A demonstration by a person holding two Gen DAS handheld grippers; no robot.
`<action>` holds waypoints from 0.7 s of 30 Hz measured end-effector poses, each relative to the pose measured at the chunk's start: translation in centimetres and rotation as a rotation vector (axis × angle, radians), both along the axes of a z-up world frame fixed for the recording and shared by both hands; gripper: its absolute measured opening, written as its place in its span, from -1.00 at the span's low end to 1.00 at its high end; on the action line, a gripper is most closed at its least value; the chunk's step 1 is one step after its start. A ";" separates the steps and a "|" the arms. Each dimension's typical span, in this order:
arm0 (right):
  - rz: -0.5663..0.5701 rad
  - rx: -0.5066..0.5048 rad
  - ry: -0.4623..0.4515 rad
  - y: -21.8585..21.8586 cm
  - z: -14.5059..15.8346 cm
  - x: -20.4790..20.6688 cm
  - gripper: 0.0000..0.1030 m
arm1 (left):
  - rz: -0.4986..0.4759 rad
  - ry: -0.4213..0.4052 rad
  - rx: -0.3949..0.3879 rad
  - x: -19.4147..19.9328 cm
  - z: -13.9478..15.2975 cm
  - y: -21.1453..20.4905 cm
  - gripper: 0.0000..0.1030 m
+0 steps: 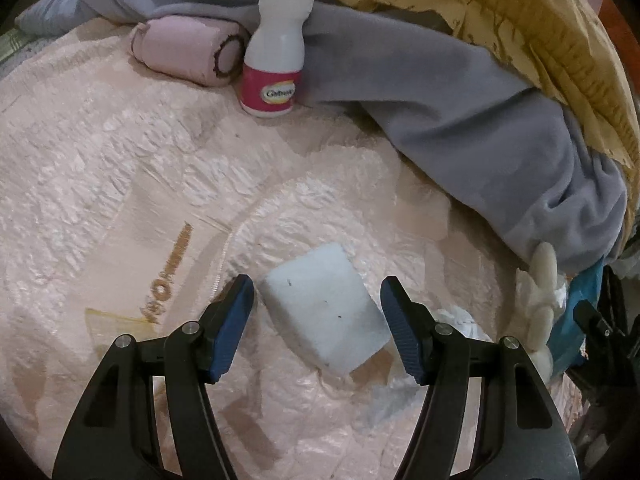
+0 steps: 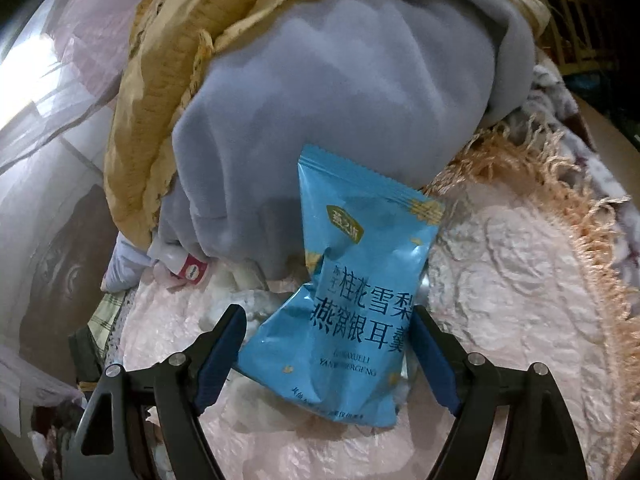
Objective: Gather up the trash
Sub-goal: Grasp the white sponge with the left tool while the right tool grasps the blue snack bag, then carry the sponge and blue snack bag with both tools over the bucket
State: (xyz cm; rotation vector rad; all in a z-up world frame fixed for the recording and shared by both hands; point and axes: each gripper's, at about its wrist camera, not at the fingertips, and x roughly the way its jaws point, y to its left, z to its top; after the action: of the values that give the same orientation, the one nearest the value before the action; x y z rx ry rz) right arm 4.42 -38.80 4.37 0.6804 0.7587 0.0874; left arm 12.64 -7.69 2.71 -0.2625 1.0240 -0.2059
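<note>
Both grippers stand apart over the pink bedspread (image 1: pixel 100 168), left gripper (image 1: pixel 317 308) straddling a white foam block (image 1: pixel 324 312), right gripper (image 2: pixel 326 338) around a blue snack packet (image 2: pixel 352 288); closing on each seems next.

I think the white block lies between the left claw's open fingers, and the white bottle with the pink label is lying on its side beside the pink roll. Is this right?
Not quite. In the left wrist view the white bottle stands upright beside the pink roll, not on its side. The rest holds: the white block lies between the open fingers of the left claw.
</note>
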 end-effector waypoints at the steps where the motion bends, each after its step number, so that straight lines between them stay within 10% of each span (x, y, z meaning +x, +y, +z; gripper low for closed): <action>1: 0.005 -0.004 -0.006 0.1 0.0 0.0 0.40 | -0.003 0.001 -0.002 -0.1 -0.1 0.0 0.17; 5: 0.043 -0.082 -0.052 1.0 1.4 -1.0 0.02 | -0.040 -0.007 -0.004 -1.1 0.4 0.5 -0.26; 21: 0.201 -0.277 -0.069 4.2 5.2 -14.6 -0.04 | -0.236 -0.114 0.058 -14.5 7.2 -0.4 -0.29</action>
State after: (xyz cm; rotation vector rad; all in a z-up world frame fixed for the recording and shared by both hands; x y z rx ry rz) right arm -10.16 -34.63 9.57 0.3359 0.7542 0.1844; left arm -1.90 -8.07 9.89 -0.0757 0.9449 -0.3993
